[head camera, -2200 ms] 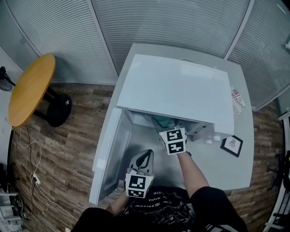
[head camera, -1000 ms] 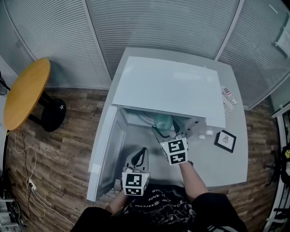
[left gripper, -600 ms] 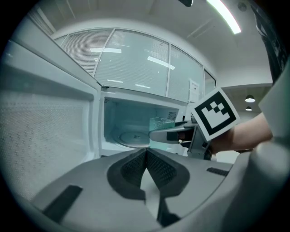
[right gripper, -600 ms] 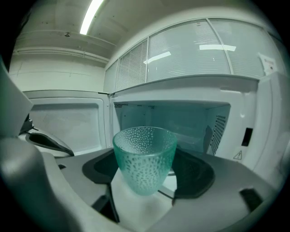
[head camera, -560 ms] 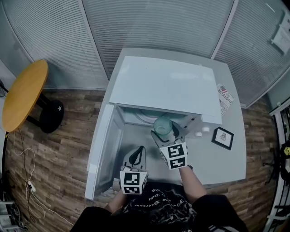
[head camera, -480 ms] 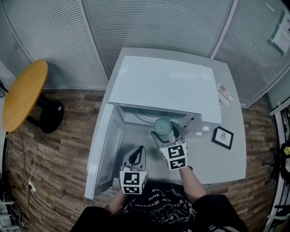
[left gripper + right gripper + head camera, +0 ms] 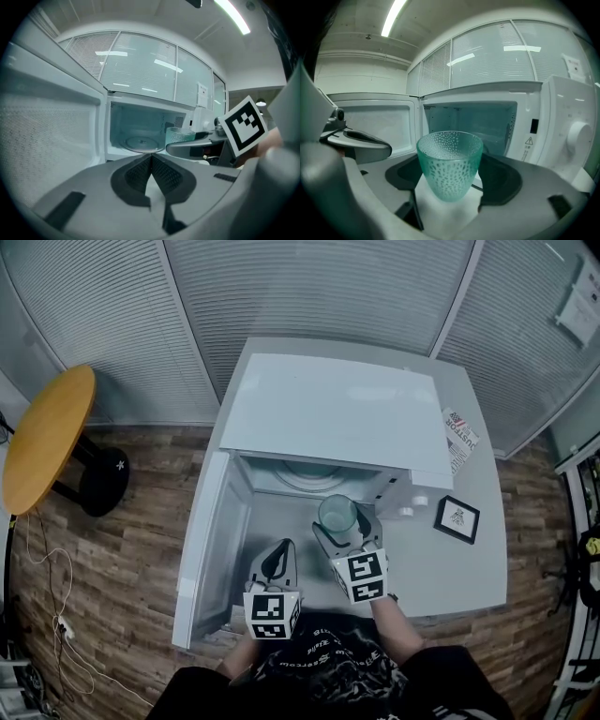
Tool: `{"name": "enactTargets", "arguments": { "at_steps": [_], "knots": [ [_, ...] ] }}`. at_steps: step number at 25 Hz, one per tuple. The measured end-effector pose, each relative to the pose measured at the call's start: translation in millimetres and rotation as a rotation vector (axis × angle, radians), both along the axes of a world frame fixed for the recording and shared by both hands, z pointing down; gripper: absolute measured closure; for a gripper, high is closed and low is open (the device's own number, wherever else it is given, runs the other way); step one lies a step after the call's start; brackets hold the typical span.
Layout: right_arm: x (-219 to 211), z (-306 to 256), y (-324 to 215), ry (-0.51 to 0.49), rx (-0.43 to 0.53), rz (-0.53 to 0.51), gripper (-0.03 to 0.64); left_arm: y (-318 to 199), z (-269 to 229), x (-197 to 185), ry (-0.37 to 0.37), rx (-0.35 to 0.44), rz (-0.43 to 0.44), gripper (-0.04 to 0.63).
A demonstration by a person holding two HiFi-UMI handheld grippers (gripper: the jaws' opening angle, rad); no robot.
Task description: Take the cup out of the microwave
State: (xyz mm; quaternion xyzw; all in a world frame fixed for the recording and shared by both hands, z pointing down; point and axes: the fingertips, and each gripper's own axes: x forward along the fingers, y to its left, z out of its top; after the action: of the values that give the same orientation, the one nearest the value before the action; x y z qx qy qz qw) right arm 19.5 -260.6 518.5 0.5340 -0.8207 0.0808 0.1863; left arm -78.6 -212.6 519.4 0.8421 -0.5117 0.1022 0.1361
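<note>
2 grippers | right gripper (image 7: pixel 344 527) pinching upright green dimpled glass cup (image 7: pixel 449 161) | left gripper (image 7: pixel 151 165) jaws pressed together, nothing between | cup just outside open microwave (image 7: pixel 328 413) cavity, over white table (image 7: pixel 469 563) | microwave door (image 7: pixel 211 540) swung left

Head view looks steeply down; both gripper views face the microwave (image 7: pixel 333 413) cavity.

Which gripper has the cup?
The right gripper: its fingers are shut on the green dimpled cup, held just outside the open microwave. The left gripper has its fingers together, nothing between them.
</note>
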Motion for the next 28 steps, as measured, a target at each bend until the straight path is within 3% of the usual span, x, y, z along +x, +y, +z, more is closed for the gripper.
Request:
{"name": "enactTargets", "arguments": {
  "at_steps": [28],
  "knots": [
    [11,16,62,-0.004,-0.034,0.043,0.242,-1,-3,3,0.0,0.02,0.02,0.589]
  ]
}}
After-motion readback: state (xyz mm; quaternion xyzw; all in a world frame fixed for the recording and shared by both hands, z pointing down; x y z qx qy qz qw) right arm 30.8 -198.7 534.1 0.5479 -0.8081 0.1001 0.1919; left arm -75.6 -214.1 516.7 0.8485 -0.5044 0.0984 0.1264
